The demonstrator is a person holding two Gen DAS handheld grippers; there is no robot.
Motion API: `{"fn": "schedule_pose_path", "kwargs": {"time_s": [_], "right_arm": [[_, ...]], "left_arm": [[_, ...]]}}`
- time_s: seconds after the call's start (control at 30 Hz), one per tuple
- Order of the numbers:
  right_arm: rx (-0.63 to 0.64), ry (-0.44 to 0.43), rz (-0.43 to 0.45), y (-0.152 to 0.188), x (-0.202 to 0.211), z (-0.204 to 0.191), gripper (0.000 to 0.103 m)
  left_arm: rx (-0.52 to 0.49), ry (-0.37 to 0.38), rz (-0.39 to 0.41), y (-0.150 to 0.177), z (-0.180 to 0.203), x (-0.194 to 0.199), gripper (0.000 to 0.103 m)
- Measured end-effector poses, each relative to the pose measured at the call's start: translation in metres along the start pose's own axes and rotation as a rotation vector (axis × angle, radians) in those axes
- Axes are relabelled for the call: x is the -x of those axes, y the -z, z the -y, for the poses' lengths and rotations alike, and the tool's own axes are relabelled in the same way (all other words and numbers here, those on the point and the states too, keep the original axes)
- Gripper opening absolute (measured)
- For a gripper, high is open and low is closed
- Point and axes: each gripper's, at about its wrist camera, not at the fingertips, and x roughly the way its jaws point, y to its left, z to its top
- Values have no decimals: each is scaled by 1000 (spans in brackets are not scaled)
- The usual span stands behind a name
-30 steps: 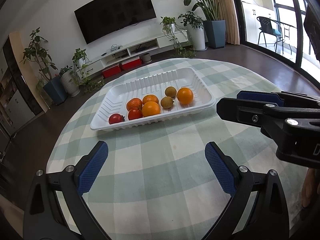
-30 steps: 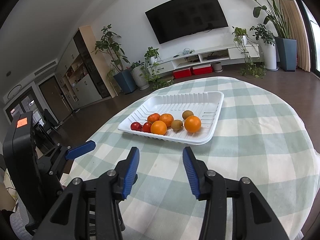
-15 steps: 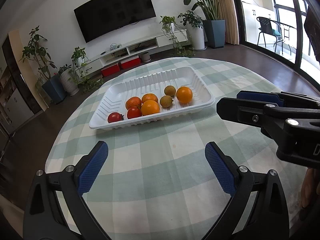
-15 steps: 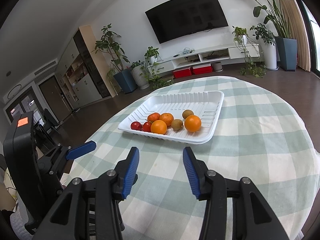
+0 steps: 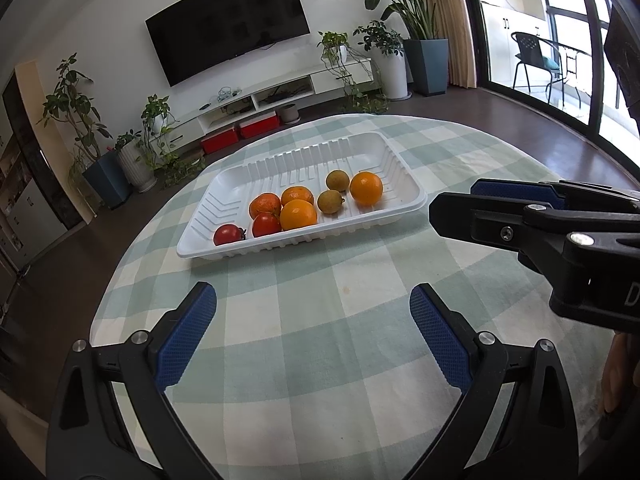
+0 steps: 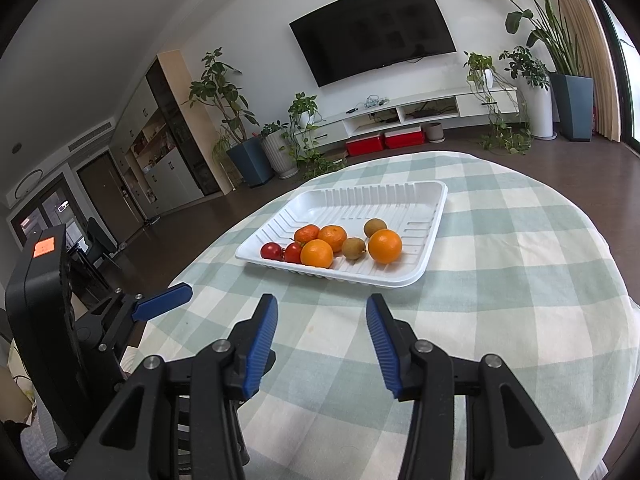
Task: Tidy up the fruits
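Note:
A white ribbed tray (image 5: 400,168) (image 6: 428,224) lies on the checked round table, holding several fruits: oranges (image 5: 366,188) (image 6: 385,246), two brown-green kiwis (image 5: 331,201) (image 6: 354,248) and two red tomatoes (image 5: 229,235) (image 6: 272,251). My left gripper (image 5: 313,322) hovers over the cloth short of the tray, open, nothing between its blue pads. My right gripper (image 6: 322,320) also hangs open and empty before the tray. In the left wrist view, the right gripper reaches in from the right edge, beside the tray's near right corner.
The round table (image 5: 320,380) has a green-and-white checked cloth. Its edge drops to dark floor on the left. Behind stand a TV wall, a low white shelf (image 6: 420,114) and potted plants. A hand (image 5: 612,376) shows at the right edge.

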Motion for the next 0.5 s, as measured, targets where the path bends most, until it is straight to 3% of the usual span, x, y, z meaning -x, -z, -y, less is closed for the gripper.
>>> {"fn": "schedule_pose_path", "kwargs": {"time_s": [0.5], "right_arm": [[-6,1,1,3,1,-1,54]], "left_arm": [[9,17,10,-1,-1,7,98]]}}
